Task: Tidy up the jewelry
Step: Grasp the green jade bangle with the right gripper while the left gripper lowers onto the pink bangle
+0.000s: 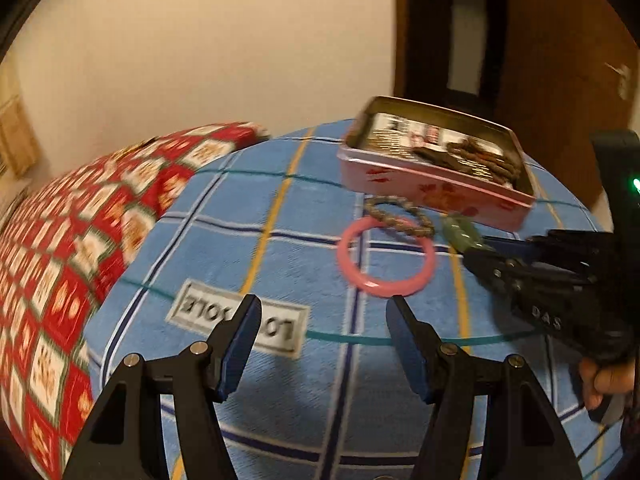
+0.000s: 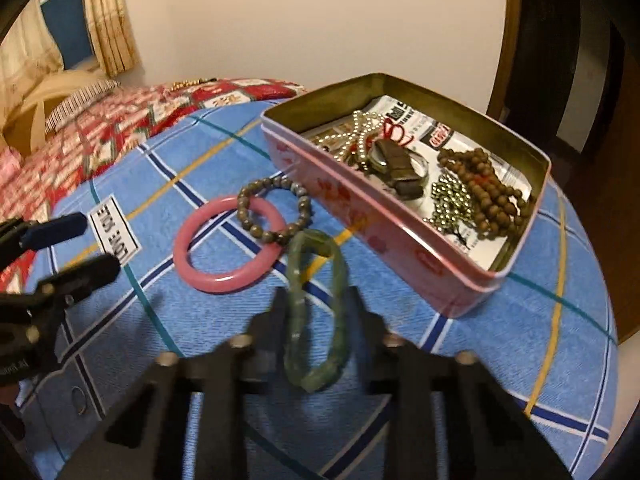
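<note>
Pinching the green bracelet [image 2: 316,312] between the nearly closed jaws of the right gripper [image 2: 316,300], low over the blue checked blanket [image 2: 520,340]. Left gripper [image 1: 324,316] hovering with jaws spread, nothing between. Further on, pink bangle [image 2: 224,244] overlapped by grey bead bracelet [image 2: 276,210]; beyond, open pink tin [image 2: 384,236] holding brown beads [image 2: 484,188].

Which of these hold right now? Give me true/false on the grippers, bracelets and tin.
1. The right gripper is closed on the green bracelet. True.
2. The left gripper holds the pink bangle. False: its jaws are open and empty, the bangle lies on the blue blanket.
3. The pink tin has its lid on. False: it is open, with jewelry inside.
4. The grey bead bracelet overlaps the pink bangle. True.
</note>
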The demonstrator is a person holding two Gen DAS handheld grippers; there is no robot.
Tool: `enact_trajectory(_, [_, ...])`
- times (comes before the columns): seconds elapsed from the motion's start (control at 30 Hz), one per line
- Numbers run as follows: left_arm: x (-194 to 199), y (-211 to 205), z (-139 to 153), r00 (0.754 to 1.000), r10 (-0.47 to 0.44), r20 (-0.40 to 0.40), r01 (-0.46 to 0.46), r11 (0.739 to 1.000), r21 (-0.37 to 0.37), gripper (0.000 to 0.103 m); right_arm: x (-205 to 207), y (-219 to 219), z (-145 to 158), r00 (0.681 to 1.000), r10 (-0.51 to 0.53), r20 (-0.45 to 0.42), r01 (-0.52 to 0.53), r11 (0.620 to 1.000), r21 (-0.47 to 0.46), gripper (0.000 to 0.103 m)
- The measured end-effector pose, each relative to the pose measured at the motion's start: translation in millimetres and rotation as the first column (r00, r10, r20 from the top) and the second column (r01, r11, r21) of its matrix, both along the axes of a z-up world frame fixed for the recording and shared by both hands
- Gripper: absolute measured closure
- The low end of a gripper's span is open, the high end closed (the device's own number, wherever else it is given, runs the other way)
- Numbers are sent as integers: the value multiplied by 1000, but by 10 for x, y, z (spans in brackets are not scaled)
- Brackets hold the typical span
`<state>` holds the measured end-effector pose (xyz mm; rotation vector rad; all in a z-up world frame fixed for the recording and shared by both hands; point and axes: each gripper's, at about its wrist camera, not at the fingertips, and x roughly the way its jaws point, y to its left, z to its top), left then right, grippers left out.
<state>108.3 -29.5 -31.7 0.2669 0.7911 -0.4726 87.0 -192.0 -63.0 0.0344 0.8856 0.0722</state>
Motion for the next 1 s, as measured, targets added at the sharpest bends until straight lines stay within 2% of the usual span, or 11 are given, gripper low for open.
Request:
enact_trajectory(0.13, [33,-127,68,997,-80,-24,77,994,-77,38,-59,-158,31,1000,-13,18,12,995,94,83])
enact_trajectory(0.3, [141,-339,82,994,-102,-44,98,990,-100,38,-212,-314,253,989,-41,140,12,979,202,83])
enact_trajectory(0.43, [218,-571,-35,988,-141,-62,139,990,-35,38,-280,-385,372,973,-88,214,40,974,222,83])
enact_trajectory(0.53, [233,-707,-113,986,-164,-43,165,986,32,39,-246,-414,368,972,-113,205,67,974,218,83])
enact_trajectory(0.63, [230,-817,-181,978,-207,-30,208,974,84,47,-207,-472,336,974,-138,179,93,966,241,83])
enact_trajectory(0.67, [250,-838,-234,975,-214,-60,219,971,92,61,-208,-495,335,973,-145,177,98,964,249,83])
enact_trajectory(0.7, [263,-834,-258,972,-220,-81,227,971,80,69,-217,-515,340,972,-152,178,104,961,255,83])
enact_trajectory(0.77, [293,-786,-251,969,-220,-114,225,974,27,75,-226,-539,339,971,-158,179,108,959,261,83])
enact_trajectory(0.93, [276,-689,-249,969,-214,-121,217,976,17,82,-256,-559,358,968,-165,190,111,958,266,83])
enact_trajectory(1.0, [283,-665,-242,970,-209,-126,213,977,17,93,-270,-575,366,967,-165,196,105,953,282,83])
